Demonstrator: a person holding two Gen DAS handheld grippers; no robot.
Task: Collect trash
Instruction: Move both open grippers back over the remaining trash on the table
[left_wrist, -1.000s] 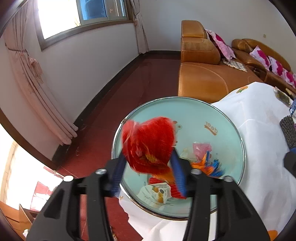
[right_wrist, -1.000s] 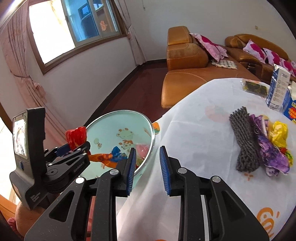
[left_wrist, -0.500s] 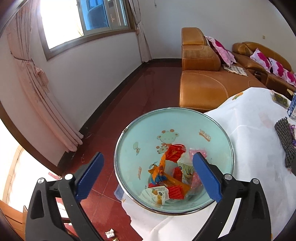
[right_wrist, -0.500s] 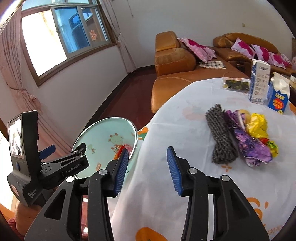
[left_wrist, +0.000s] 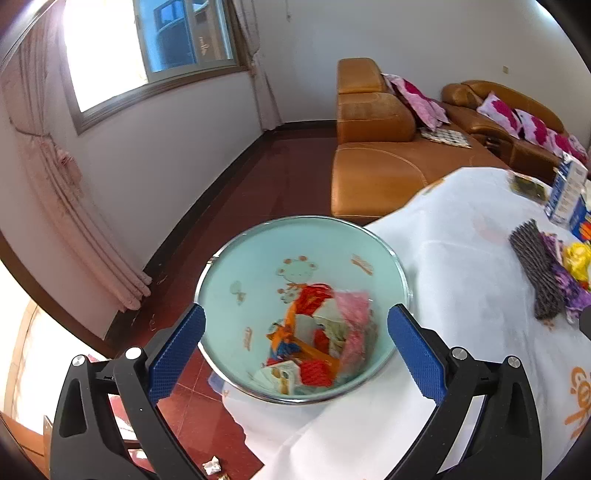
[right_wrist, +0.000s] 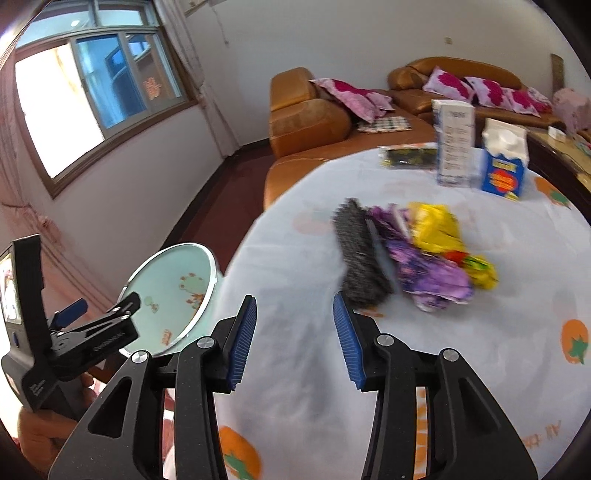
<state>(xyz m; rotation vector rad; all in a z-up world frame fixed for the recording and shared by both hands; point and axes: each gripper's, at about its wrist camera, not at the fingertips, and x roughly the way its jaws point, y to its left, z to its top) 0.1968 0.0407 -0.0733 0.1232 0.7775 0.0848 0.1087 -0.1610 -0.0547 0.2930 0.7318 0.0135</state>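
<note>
Pale mint basin (left_wrist: 236, 273), cartoon animals printed inside, wrappers (left_wrist: 314, 343) in red, orange and pink. White cloth on the counter (right_wrist: 295, 258) with orange fruit prints. Dark grey netting (right_wrist: 360, 254), purple wrapper (right_wrist: 424, 269), yellow bag (right_wrist: 436, 227). Black tongs, blue ribbed pads (right_wrist: 242, 334).

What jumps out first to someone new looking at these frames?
The pale green basin at the table's edge, with bright wrappers heaped inside, framed by the open left claw. Then the trash pile on the white tablecloth: dark foam net, purple and yellow wrappers, ahead of the open right claw.
</note>
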